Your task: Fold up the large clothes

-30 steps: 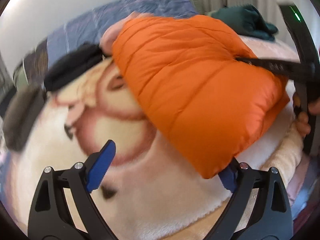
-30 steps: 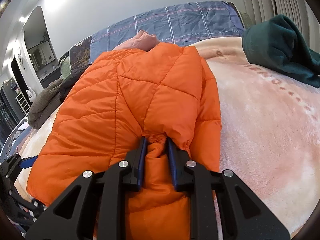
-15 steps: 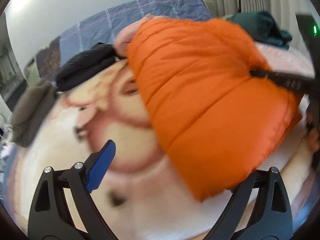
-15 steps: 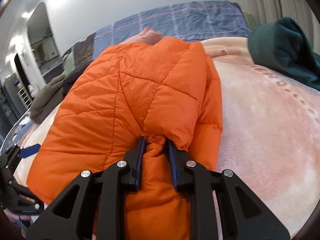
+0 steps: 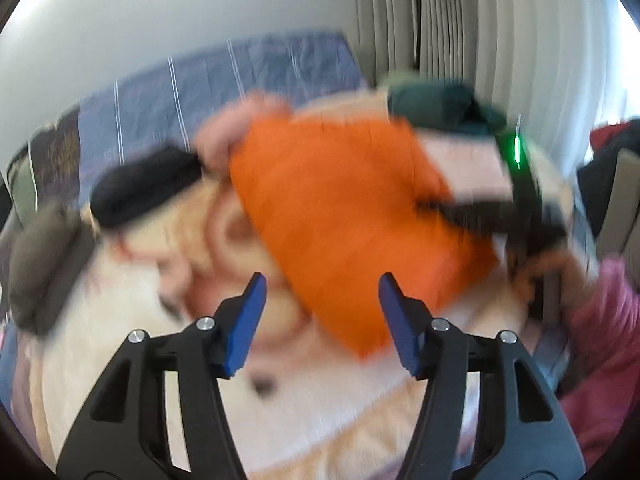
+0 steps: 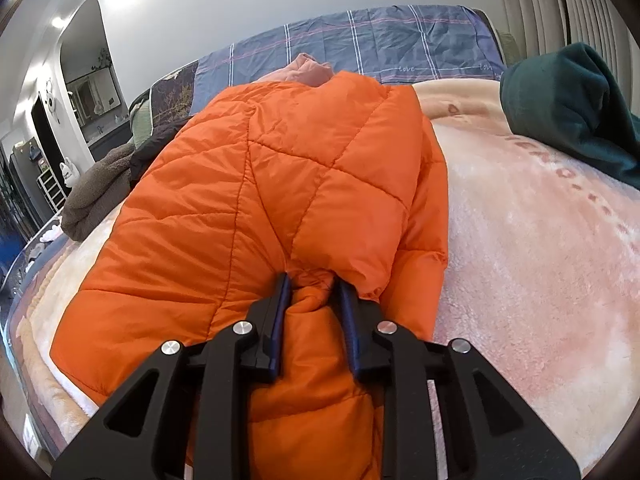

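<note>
A puffy orange quilted jacket point(image 6: 280, 176) lies folded on a pale plush blanket point(image 6: 540, 260) that covers the bed. My right gripper point(image 6: 312, 284) is clamped on a bunched fold at the jacket's near edge, and its jaws are starting to open with the fabric still pinched between the pads. The left wrist view is blurred. There my left gripper point(image 5: 322, 284) hovers above the blanket, just short of the jacket point(image 5: 340, 216). Its blue pads point(image 5: 248, 316) are closing with nothing between them.
A dark green garment point(image 6: 572, 120) lies at the far right of the bed. A black garment point(image 5: 144, 188) and a brown fleece point(image 6: 96, 196) lie at the left. A pink garment point(image 6: 308, 70) and a blue plaid pillow point(image 6: 380, 48) sit behind the jacket. A person's pink sleeve point(image 5: 600, 320) is at the right.
My left gripper has lifted up and away from the jacket's corner, and its jaws have narrowed. The right gripper has stayed clamped on the same fold.
</note>
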`<state>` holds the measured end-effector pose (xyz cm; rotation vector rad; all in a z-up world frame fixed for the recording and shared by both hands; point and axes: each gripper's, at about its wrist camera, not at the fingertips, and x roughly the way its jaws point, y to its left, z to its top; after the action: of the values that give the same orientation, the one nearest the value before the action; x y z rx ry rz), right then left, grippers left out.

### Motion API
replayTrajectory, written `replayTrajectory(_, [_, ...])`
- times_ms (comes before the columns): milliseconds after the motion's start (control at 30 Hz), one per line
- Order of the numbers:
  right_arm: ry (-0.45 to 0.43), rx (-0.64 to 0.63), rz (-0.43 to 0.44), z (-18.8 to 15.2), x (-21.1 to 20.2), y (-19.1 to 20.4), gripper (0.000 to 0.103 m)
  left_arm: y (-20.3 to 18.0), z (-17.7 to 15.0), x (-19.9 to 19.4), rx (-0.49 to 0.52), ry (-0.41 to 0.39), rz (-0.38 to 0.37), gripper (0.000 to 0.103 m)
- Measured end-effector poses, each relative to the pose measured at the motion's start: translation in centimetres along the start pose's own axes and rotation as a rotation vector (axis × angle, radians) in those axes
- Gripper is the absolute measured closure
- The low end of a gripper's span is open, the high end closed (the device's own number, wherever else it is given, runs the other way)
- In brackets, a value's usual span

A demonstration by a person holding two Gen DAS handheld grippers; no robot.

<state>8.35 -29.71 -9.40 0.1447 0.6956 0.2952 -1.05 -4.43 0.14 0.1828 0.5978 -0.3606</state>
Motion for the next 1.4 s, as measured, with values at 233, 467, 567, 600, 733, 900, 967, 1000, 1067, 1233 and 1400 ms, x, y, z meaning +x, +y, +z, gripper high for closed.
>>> replayTrajectory(233, [0.002, 0.032, -0.008, -0.5, -0.5, 0.1, 0.075, 2.5, 10.3, 10.8, -0.013, -0.037, -0.017, 0.042])
replayTrajectory(467, [-0.008, 0.024, 0.000, -0.3, -0.4, -0.1, 0.072, 4.9, 9.8, 27.4, -0.054, 0.241, 0.068, 0.010])
replayTrajectory(567, [-0.002, 0.012, 0.003, -0.4, -0.2, 0.2, 0.071, 5.5, 8.8, 27.5, -0.092, 0.248, 0.024, 0.010])
replayTrajectory(600, [0.000, 0.005, 0.001, -0.3, -0.1, 0.3, 0.071, 5.4, 8.4, 27.4, -0.080, 0.244, 0.031, 0.010])
replayTrajectory(733, [-0.001, -0.009, -0.008, -0.3, 0.0, 0.6, 0.071, 5.7, 8.3, 26.9, -0.088, 0.234, 0.033, 0.010])
replayTrajectory(900, [0.001, 0.002, -0.002, -0.3, 0.1, 0.3, 0.070, 3.6, 11.8, 24.3, -0.061, 0.191, 0.018, 0.036])
replayTrajectory(967, [0.002, -0.001, -0.004, -0.3, 0.2, 0.4, 0.070, 1.1, 14.1, 22.7, 0.011, 0.126, -0.045, 0.036])
replayTrajectory(1000, [0.003, -0.002, -0.005, -0.2, 0.2, 0.4, 0.070, -0.1, 15.0, 22.4, 0.052, 0.104, -0.058, 0.035])
replayTrajectory(1067, [0.002, -0.002, -0.005, -0.2, 0.2, 0.4, 0.070, -2.9, 16.6, 23.5, 0.171, 0.088, -0.033, 0.028])
replayTrajectory(1233, [-0.013, 0.023, -0.020, -0.1, 0.1, 0.0, 0.070, -4.1, 14.3, 33.5, 0.181, 0.355, -0.021, 0.015])
replayTrajectory(1400, [-0.005, 0.039, -0.001, -0.2, 0.2, -0.5, 0.070, -3.5, 13.6, 34.5, 0.142, 0.359, -0.031, 0.014])
